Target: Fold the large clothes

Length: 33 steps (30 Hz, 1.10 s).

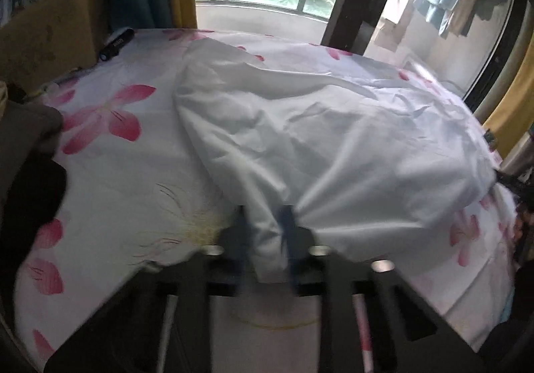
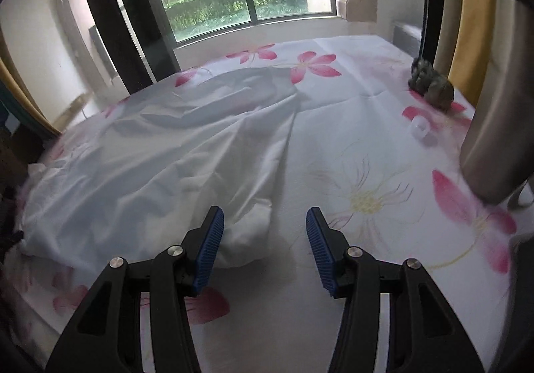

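Observation:
A large white garment [image 1: 333, 126] lies rumpled on a bed with a white sheet printed with pink flowers [image 1: 110, 152]. My left gripper [image 1: 263, 233] is shut on a bunched corner of the garment, which is pulled taut towards it; the view is blurred. In the right wrist view the same garment [image 2: 160, 156] spreads over the left half of the bed [image 2: 367, 139]. My right gripper [image 2: 265, 226] is open and empty, low over the sheet, with a folded garment corner [image 2: 247, 236] between its blue pads, closer to the left one.
A cardboard box [image 1: 50, 32] and a black flashlight [image 1: 116, 42] sit at the bed's far left. A steel bottle [image 2: 494, 106], a small white ring [image 2: 420, 129] and a dark crumpled lump [image 2: 432, 86] lie on the right. A window with railing is behind.

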### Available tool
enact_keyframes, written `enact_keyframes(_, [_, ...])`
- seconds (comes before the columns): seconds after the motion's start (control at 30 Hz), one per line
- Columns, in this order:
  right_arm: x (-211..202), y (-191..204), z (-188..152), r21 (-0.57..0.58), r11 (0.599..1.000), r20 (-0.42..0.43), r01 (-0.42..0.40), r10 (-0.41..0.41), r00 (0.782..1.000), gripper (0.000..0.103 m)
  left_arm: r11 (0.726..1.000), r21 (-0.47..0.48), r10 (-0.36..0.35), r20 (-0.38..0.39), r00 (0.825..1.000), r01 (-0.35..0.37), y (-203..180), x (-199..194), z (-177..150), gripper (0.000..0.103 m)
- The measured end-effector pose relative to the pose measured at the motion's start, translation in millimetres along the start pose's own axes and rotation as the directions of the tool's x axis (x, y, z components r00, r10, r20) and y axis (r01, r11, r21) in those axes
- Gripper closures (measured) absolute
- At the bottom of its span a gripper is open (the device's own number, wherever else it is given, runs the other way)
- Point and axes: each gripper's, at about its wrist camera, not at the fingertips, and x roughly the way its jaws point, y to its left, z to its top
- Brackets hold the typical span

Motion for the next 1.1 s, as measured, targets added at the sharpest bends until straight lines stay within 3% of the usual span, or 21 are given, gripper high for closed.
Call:
enact_keyframes(0.1, [-3, 1, -7, -0.007, 1.0, 0.003, -0.004, 0.004, 1.0, 0.052, 1.0, 0.016, 0.003, 0.022, 1.0, -0.004, -6, -5, -3, 0.097])
enact_keyframes(0.13, [-2, 4, -9, -0.019, 1.0, 0.001, -0.004, 0.004, 1.0, 0.061, 1.0, 0.019, 0.001, 0.026, 1.0, -0.002, -8, -8, -4, 0.097])
enact_keyframes(0.17, [-2, 8, -11, -0.038, 0.999, -0.009, -0.015, 0.014, 1.0, 0.096, 1.0, 0.021, 0.0, 0.03, 1.0, 0.0, -9, -10, -4, 0.098])
enact_keyframes(0.3, [-2, 23, -17, -0.116, 0.993, -0.017, -0.007, 0.005, 1.0, 0.096, 1.0, 0.016, -0.015, 0.05, 0.999, 0.014, -8, -23, -7, 0.098])
enact_keyframes(0.57, [-41, 9, -30, -0.119, 0.992, 0.024, 0.047, -0.044, 0.999, 0.097, 0.999, 0.019, -0.041, 0.062, 0.997, 0.04, -7, -49, -16, 0.099])
enact_keyframes(1.1, [-78, 1, -85, -0.153, 0.978, -0.035, 0.142, -0.149, 0.988, 0.097, 0.996, 0.04, -0.073, -0.066, 0.995, 0.076, -8, -58, -73, 0.098])
